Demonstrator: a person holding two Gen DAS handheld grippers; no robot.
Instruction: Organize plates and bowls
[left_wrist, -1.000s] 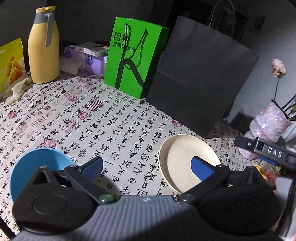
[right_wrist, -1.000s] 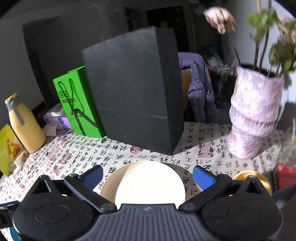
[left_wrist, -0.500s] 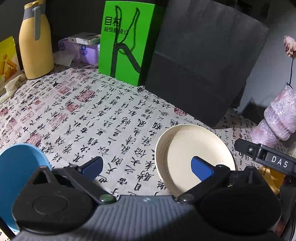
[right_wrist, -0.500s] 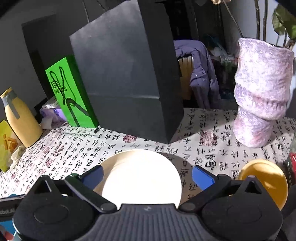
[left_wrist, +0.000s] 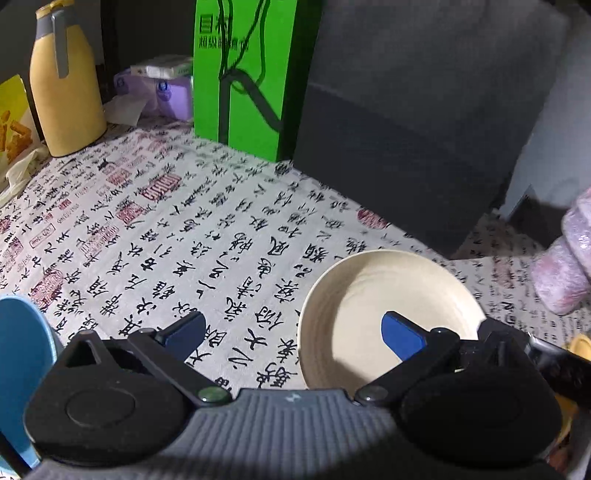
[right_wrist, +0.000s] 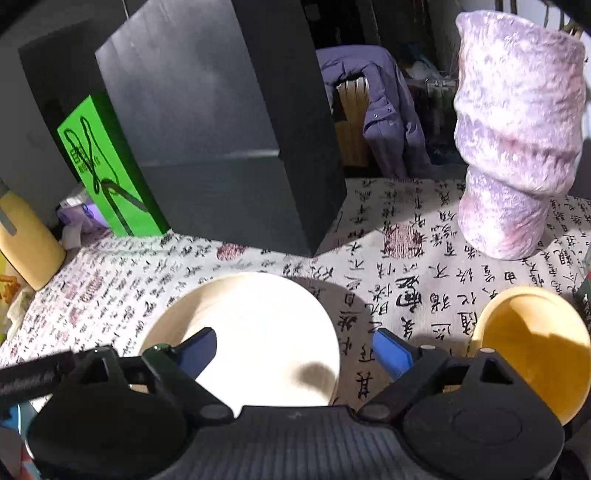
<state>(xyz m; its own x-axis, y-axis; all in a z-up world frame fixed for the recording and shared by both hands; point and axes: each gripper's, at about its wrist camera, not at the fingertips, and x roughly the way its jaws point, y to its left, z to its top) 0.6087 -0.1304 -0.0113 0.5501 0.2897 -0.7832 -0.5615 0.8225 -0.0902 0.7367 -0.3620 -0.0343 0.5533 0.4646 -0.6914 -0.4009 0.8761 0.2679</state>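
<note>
left wrist view: the left hand-held gripper (left_wrist: 291, 334) stands released, its two blue pads spread wide with nothing gripped. the cream plate (left_wrist: 354, 291) lies flat on the bench (left_wrist: 229, 236), ahead and to the right; the right pad shows over its inner surface, the left pad over bare patterned cloth. the plate is round, pale cream, shallow, with a low raised rim and faint rings inside. at the far left, beside the gripper body, is a blue bowl (left_wrist: 18, 362), smooth, cut off by the frame. a sliver of yellow bowl (left_wrist: 580, 344) peeks past the right side. farther ahead stand a green paper bag (left_wrist: 243, 74) and a dark paper bag (left_wrist: 421, 110); to the far left a yellow bottle (left_wrist: 66, 88); to the far right a pink vase (left_wrist: 565, 266).

right wrist view: the right hand-held gripper (right_wrist: 295, 350) has its jaws closing, though the pads are yet wide apart and press on nothing. the cream plate (right_wrist: 258, 325) sits just ahead and to the left, with the plate's right edge between the pads; the left pad shows over its surface and the right pad over the cloth. it looks bright, plain and empty. the yellow bowl (right_wrist: 535, 332) sits on the bench to the right of the gripper, glossy, deep and round, apart from the plate. the pink vase (right_wrist: 517, 147) stands ahead to the right, the dark paper bag (right_wrist: 229, 129) ahead to the left.
</note>
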